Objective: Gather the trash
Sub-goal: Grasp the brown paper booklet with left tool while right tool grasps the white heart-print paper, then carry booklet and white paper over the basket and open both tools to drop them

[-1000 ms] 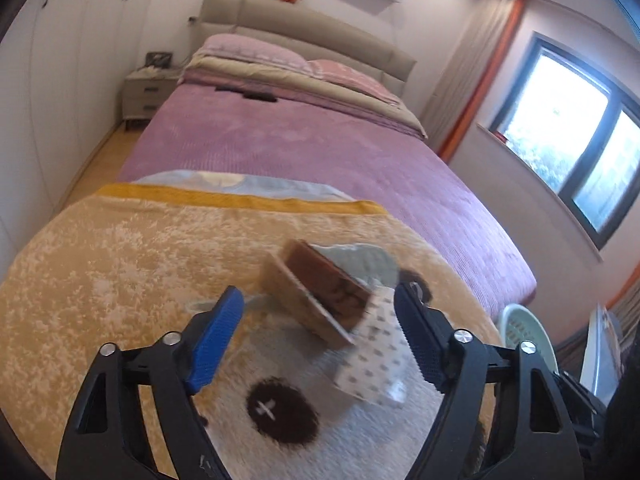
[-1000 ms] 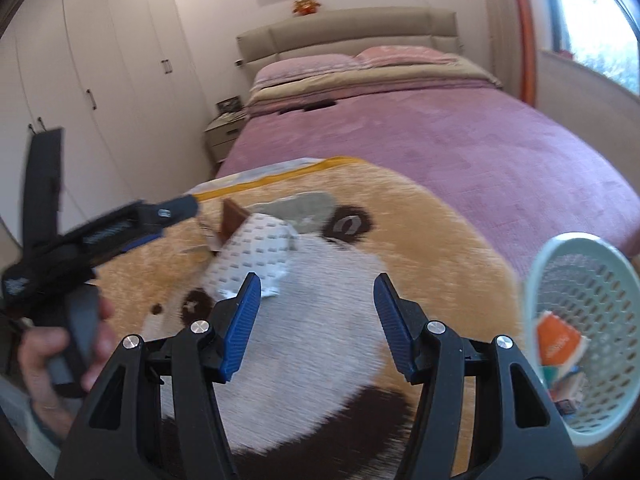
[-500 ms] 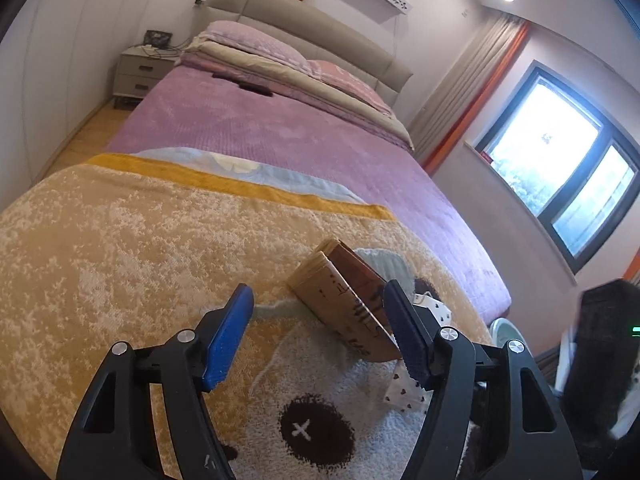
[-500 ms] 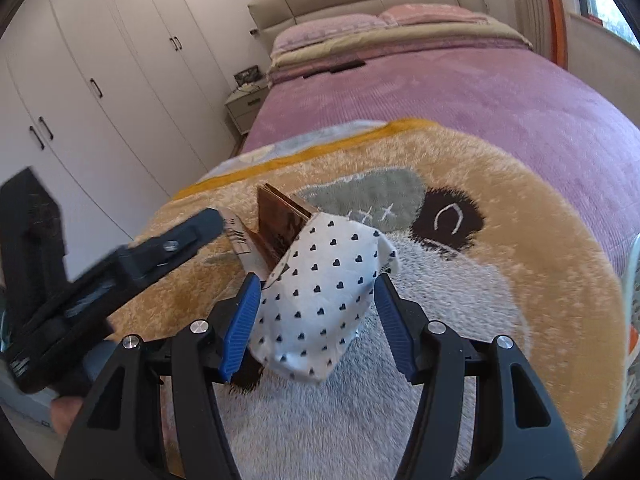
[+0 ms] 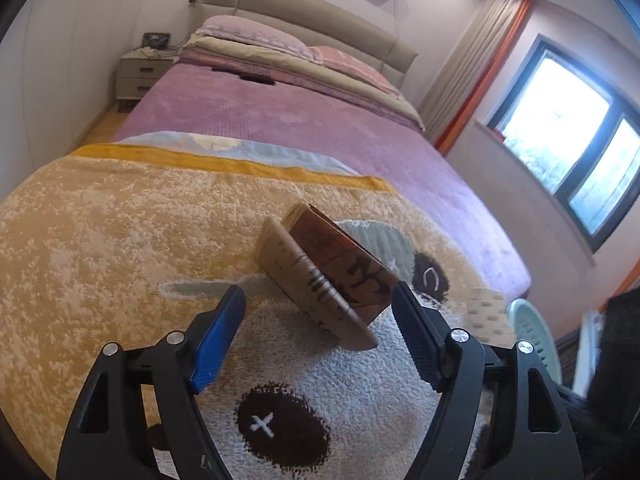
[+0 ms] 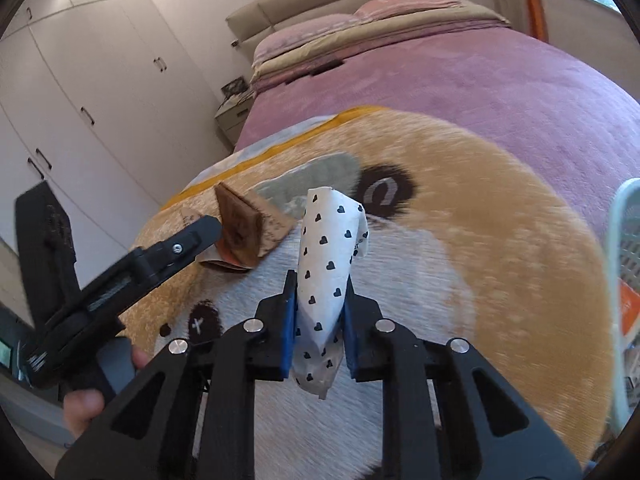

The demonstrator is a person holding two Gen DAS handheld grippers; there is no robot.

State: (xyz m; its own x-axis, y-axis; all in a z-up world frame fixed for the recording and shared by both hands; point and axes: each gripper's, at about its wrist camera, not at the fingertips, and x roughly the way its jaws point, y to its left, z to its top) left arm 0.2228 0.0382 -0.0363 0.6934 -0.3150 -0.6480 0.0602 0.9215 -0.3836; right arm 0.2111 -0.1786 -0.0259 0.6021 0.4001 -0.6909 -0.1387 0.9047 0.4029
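On the blanket [image 6: 480, 264] we are clenching the right gripper [image 6: 318, 316], jaws just closing, on the wrapper [image 6: 328, 256], next carrying it right to the basket [image 6: 624, 240], while the left gripper [image 5: 320, 332] is hanging released around the carton [image 5: 336, 276].

Dark handwritten strokes are seen on the brown cardboard piece [image 5: 332, 276], but no word or number can be made out. A white cross mark is woven into a dark patch of the blanket [image 5: 262, 424]. Small black hearts are printed on the white wrapper [image 6: 326, 264].
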